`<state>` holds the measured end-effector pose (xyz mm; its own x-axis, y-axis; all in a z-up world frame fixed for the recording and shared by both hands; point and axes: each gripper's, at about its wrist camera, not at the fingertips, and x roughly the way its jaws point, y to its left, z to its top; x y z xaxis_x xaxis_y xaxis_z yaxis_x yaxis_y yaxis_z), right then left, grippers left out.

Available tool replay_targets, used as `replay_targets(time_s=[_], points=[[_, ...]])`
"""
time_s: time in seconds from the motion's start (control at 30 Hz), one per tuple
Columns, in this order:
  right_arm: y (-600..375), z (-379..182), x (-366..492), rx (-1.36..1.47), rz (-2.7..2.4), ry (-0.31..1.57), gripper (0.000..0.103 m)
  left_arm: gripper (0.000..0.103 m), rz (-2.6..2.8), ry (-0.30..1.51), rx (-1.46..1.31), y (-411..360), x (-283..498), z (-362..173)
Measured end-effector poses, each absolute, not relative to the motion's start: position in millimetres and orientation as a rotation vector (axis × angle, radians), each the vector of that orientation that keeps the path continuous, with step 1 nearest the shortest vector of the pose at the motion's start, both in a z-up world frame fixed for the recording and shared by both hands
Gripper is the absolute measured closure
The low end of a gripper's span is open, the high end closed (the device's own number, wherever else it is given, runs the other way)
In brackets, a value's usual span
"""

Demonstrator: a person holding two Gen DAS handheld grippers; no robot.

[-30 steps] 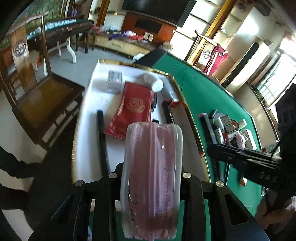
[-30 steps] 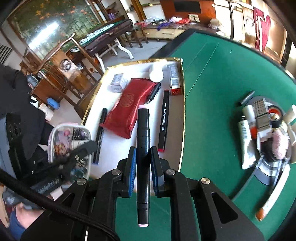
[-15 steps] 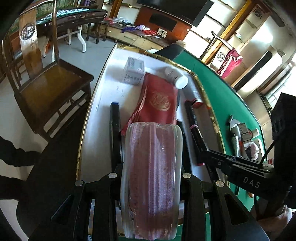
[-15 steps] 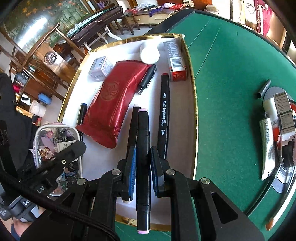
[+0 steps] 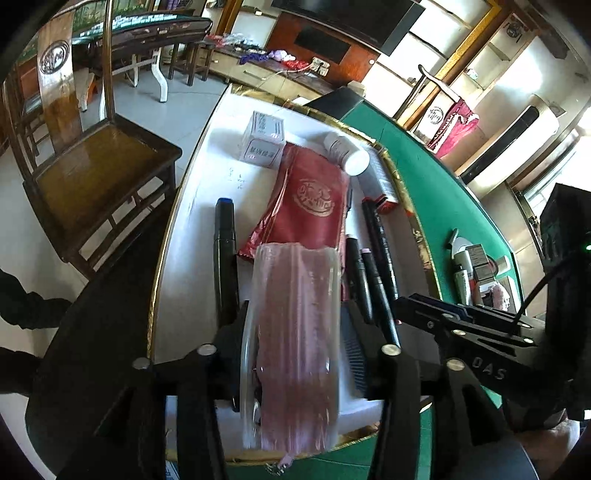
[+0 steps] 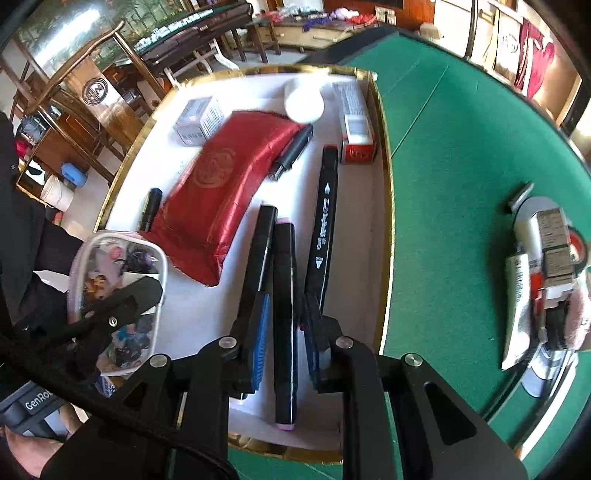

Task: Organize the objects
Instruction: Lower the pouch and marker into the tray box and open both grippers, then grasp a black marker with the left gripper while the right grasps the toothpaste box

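Both tongs have dropped toward the white tray (image 6: 192, 325) at frame centre. Left tongs (image 5: 295, 369) are opening around the clear, soft pouch (image 5: 295, 332) at lower centre, releasing it beside the glossy red bag (image 5: 310, 199). Right tongs (image 6: 284, 325) stand slightly parted, their pads off the slim black marker (image 6: 284, 314) lying parallel to other markers

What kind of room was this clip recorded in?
Probably a home living room, or perhaps a games parlour: a green felt table, carved wooden chairs, a dark wall-mounted TV over a low cabinet, and a white tray of stationery.
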<state>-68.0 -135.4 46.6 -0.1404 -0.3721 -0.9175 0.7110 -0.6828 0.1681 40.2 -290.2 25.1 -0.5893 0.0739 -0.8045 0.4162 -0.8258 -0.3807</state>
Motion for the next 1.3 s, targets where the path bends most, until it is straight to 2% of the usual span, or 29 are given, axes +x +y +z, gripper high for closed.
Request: replay_targets(time_s=[0.1,0.23,0.43,0.63,0.8,0.97,1.17,1.23,1.3], points=[[-130,57,-63,1.373,-1.905,0.377,0.078,0.050,-2.513,0.842,1.290,-287,44,31],[-106,68,-61,1.378,-1.929,0.307,0.067,0.050,-2.527,0.866,1.279,-279,47,38],[-48,78,-66,1.403,-2.025,0.193,0.067,0.050,-2.620,0.869,1.223,-254,53,65],[44,57,-99,1.559,-2.126,0.006,0.067,0.049,-2.718,0.806,1.229,-218,49,87],[103,30,-119,1.689,-2.111,-0.144,0.067,0.049,-2.790,0.691,1.306,-175,40,97],[159,31,-118,1.738,-2.253,-0.043,0.067,0.049,-2.839,0.568,1.425,-120,15,95],[223,54,-93,1.672,-2.252,-0.124,0.067,0.049,-2.824,0.338,1.635,-43,-45,69],[239,58,-85,1.665,-2.236,-0.134,0.058,0.049,-2.804,0.261,1.680,-23,-64,58],[259,62,-77,1.654,-2.236,-0.120,0.056,0.049,-2.778,0.183,1.729,-4,-82,46]])
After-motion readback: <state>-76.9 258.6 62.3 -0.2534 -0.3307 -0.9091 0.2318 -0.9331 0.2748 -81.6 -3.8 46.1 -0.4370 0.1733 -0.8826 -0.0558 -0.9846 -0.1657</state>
